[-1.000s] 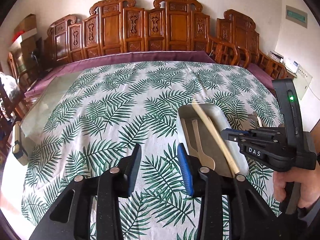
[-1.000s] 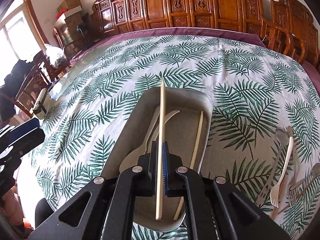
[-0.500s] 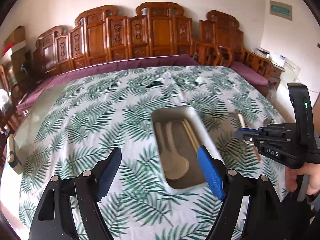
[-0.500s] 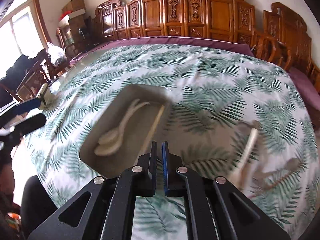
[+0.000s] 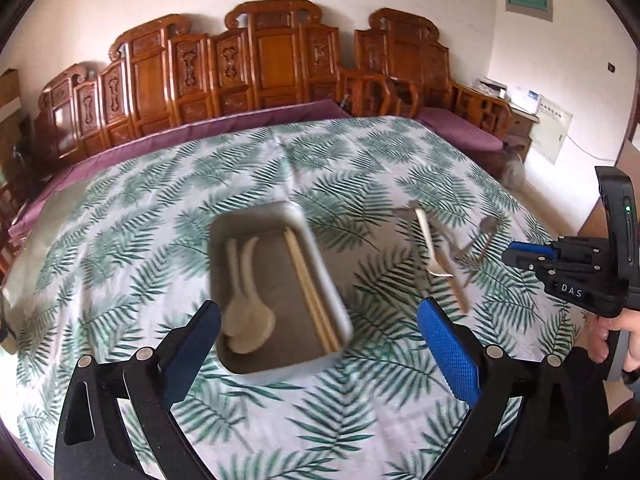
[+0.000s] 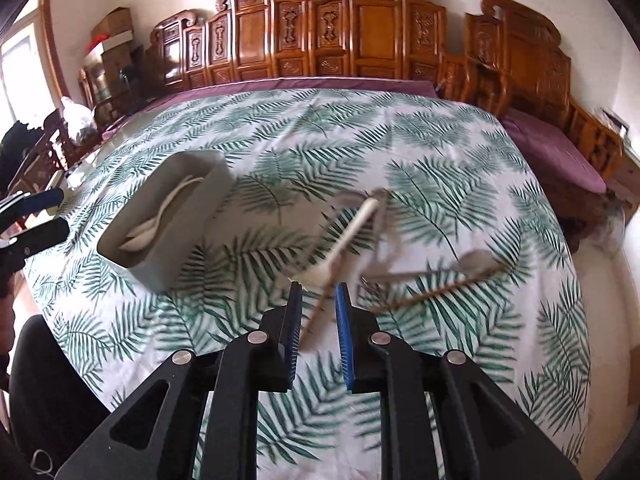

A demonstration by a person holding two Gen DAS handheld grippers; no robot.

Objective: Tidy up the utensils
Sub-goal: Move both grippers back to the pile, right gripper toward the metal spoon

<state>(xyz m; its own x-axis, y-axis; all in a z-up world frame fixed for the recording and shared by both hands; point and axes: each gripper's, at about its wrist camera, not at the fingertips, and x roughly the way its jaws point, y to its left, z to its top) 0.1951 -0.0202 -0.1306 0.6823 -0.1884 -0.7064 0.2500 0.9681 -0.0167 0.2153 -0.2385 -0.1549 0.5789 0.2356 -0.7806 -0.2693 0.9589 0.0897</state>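
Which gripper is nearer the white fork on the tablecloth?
Right. The right gripper hangs just over the white fork; the left gripper sits around the tray, off to the side.

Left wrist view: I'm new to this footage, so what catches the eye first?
The grey rectangular metal tray sits mid-table on the palm-leaf patterned tablecloth, holding two white spoons and pale wooden chopsticks. To its right lies a loose heap of forks and spoons.
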